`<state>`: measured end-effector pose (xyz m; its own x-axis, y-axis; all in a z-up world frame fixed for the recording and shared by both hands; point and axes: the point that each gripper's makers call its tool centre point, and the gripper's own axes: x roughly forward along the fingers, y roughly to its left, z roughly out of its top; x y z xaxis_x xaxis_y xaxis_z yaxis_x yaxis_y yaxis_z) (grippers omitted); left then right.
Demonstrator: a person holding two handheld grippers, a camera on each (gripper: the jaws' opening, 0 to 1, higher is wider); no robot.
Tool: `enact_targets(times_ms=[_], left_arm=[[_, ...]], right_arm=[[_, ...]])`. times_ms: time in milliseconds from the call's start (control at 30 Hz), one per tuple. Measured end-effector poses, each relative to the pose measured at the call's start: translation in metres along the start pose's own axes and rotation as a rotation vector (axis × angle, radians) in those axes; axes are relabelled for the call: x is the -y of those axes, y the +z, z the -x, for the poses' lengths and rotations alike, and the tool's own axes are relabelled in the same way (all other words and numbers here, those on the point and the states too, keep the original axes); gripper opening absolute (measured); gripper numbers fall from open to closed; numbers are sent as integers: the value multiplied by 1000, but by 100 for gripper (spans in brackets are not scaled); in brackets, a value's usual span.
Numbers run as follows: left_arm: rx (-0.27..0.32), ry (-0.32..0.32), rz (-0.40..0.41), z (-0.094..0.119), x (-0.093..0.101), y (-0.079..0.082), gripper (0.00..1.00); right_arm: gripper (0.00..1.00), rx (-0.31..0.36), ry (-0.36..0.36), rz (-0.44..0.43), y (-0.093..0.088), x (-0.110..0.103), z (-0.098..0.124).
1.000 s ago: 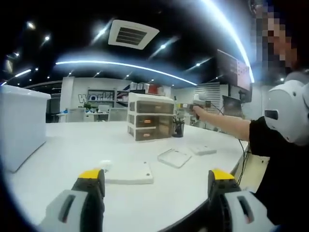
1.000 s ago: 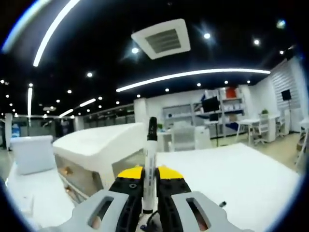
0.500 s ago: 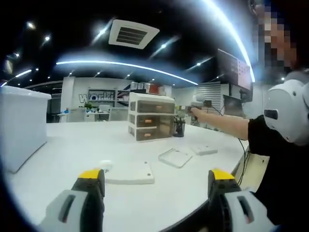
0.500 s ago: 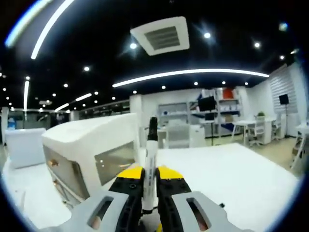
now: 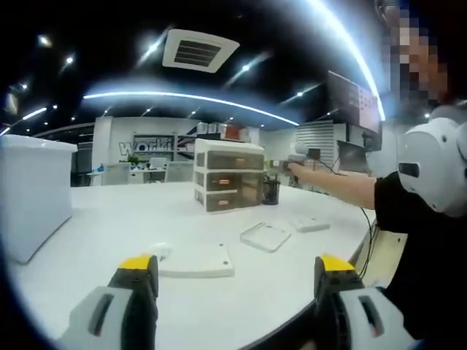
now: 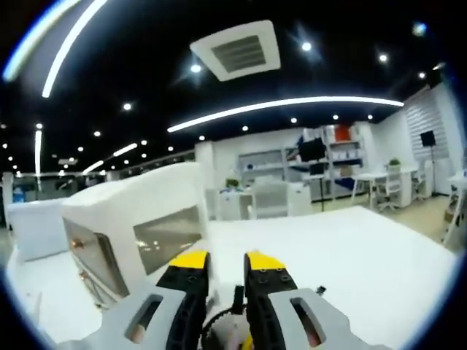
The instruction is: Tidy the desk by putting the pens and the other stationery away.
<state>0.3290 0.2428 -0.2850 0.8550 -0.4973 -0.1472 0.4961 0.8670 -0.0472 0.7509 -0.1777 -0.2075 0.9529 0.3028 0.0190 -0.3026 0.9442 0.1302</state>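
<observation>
In the left gripper view a black pen cup (image 5: 271, 192) stands beside a white drawer unit (image 5: 228, 175) at the far side of the white desk (image 5: 131, 219). A person's outstretched arm holds my right gripper (image 5: 298, 155) above and just right of that cup. My left gripper (image 5: 237, 273) is wide open over the near desk edge, with nothing between its jaws. In the right gripper view my right gripper (image 6: 228, 266) has its jaws slightly apart. A dark pen tip (image 6: 236, 297) shows low in the gap, above a round rim (image 6: 217, 326). The drawer unit (image 6: 139, 226) is close on the left.
A flat white lid (image 5: 197, 260), a clear square tray (image 5: 264, 237) and a small white slab (image 5: 310, 225) lie on the desk. A large white box (image 5: 33, 193) stands at the left. The person's body (image 5: 427, 240) is at the right, by the desk edge.
My right gripper has opened and the pen it held upright has dropped down between its jaws. The right gripper view has shifted slightly. The left gripper has stayed still.
</observation>
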Motion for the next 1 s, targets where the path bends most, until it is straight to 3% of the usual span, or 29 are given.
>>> enact_targets(times_ms=[200,467,767,1000], left_arm=[[0,-5,-3,-2,2,1,87],[4,-14,1,-5,3,0,87],[10,-58,-7,-17,14,2,87],[14,-90,-17,-25,22,5,87]], right_arm=[[16,6,-2,-14,3,6,7],[18,29,12,-30,13,12,40],[19,70,35,-45,22,15,115],[20,78,48,-47,12,9,186]])
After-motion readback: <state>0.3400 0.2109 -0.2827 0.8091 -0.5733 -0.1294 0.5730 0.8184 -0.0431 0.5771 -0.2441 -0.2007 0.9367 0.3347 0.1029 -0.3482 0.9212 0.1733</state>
